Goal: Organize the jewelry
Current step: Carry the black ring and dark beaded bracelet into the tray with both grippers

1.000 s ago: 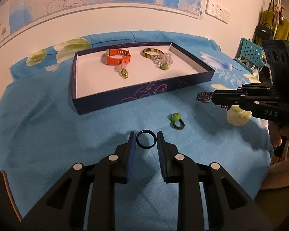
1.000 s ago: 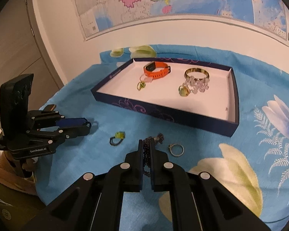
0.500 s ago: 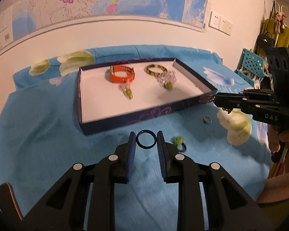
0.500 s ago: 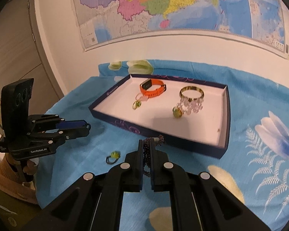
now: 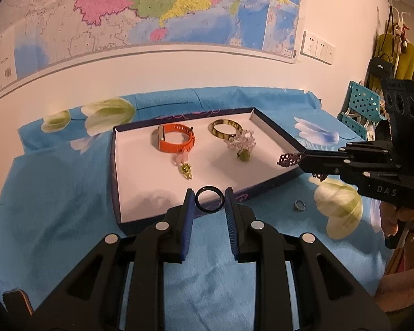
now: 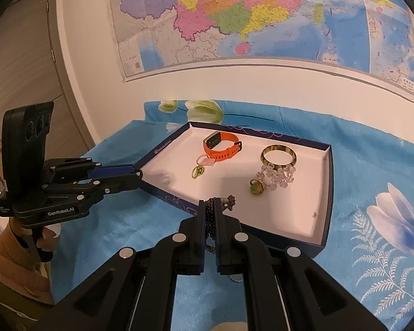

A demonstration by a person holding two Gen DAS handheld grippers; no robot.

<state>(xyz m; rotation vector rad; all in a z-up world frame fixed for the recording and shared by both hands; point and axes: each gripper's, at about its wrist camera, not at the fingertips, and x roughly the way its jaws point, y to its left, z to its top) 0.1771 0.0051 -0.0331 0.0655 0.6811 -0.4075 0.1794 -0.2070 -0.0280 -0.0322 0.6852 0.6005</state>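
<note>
My left gripper (image 5: 208, 200) is shut on a black ring (image 5: 208, 200) and holds it above the near wall of the dark blue tray (image 5: 116, 176). My right gripper (image 6: 210, 212) is shut on a dark purple beaded chain (image 6: 210, 220) at the tray's near wall (image 6: 327, 182); from the left wrist view the chain (image 5: 288, 160) hangs over the tray's right corner. Inside the tray lie an orange watch band (image 5: 176, 141), a gold bangle (image 5: 225, 128), a clear bead bracelet (image 5: 241, 143) and small green charms.
A small silver ring (image 5: 299, 205) lies on the blue flowered cloth (image 5: 55, 207) right of the tray. A wall with a map stands behind the table. A teal basket (image 5: 364, 110) and hanging clothes are at the far right. A door (image 6: 16, 82) is at the left.
Both grippers have lifted and moved forward to the tray with their pieces still held. The green ring on the cloth has dropped out of view.
</note>
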